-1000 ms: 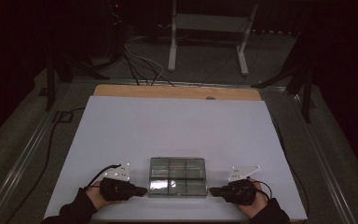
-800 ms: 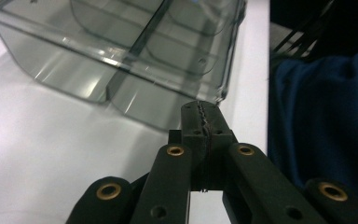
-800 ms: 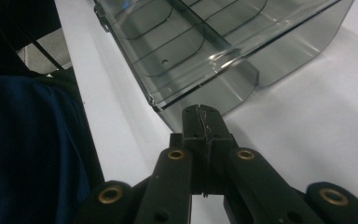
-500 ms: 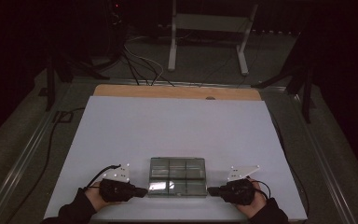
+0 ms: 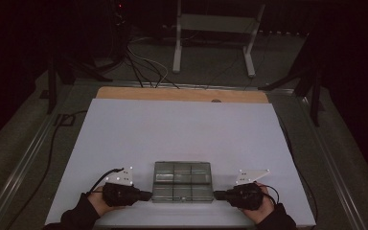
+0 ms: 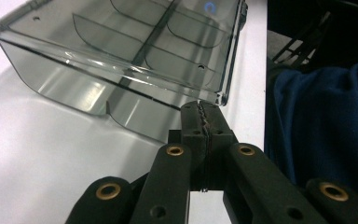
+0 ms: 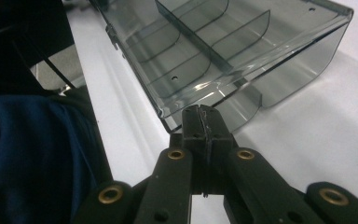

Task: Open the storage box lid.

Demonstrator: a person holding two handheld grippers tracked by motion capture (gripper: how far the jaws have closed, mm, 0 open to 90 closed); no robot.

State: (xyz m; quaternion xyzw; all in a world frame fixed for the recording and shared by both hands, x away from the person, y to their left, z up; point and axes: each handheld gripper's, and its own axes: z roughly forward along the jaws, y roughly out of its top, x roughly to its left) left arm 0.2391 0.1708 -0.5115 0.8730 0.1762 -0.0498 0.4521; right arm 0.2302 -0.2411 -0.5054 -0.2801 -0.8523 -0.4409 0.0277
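Compartment box (image 5: 182, 181), clear and lidded, is seen from the high view near the tabletop's (image 5: 182, 129) front edge, unmoved since a second ago; wide bare room lies beyond. Left gripper (image 6: 199, 108): jaws closed empty at its corner. Right gripper (image 7: 199, 112): likewise closed empty, so no grip is judged begun

Both forearms are brought in from the bottom edge of the high view, sleeves dark. The left gripper (image 5: 146, 195) is held low and level in the left hand (image 5: 98, 203), pointed inward to the right, its 2 jaws pressed fully together. The right gripper (image 5: 219, 194) is gripped by the right hand (image 5: 262, 207), mirrored, pointed left, jaws likewise closed tight with nothing pinched between them.
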